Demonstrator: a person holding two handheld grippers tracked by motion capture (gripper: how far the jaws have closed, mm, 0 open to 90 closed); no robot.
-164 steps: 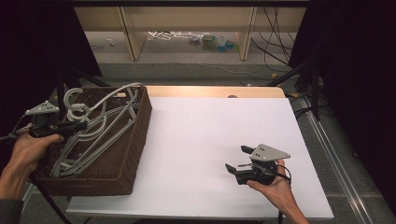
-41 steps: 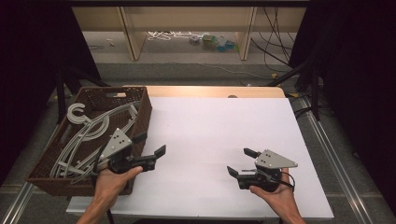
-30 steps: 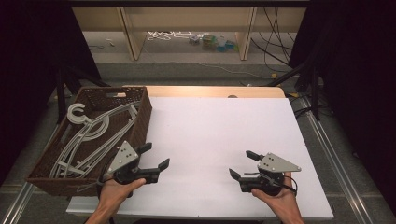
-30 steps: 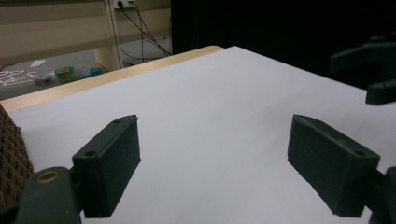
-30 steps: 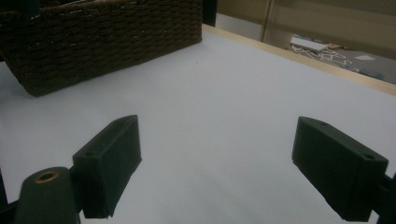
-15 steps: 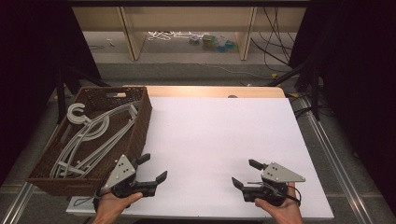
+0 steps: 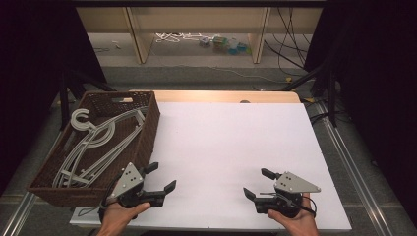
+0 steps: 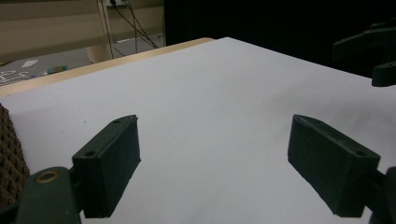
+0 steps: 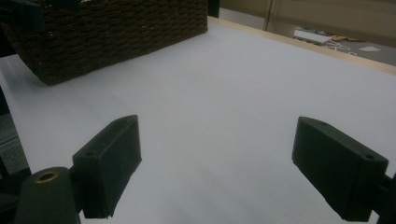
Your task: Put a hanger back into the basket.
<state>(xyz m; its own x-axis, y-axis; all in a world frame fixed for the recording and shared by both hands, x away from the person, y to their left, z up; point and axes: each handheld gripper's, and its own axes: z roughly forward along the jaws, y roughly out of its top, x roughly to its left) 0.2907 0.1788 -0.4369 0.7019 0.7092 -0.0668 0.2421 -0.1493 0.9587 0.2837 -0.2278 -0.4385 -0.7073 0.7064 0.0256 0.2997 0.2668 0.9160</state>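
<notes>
— Two grippers, both empty? How wide?

— Yes. At lower left the left gripper [image 7: 160,178] has its jaws spread wide over the white table [image 7: 231,137]; at lower right the right gripper [image 7: 256,183] gapes the same.

— And the hangers [image 7: 98,145]?

— In the wicker basket [image 7: 147,129] at left, just beside the left gripper. Wooden shelving [image 7: 196,24] stands behind.

A lab recording booth: black curtains [image 7: 39,59] close in both sides, a white table [image 7: 231,142] sits on metal rails [image 7: 344,157], loose cables [image 7: 290,29] trail across the floor, and bare wooden shelving [image 7: 196,19] stands behind
</notes>
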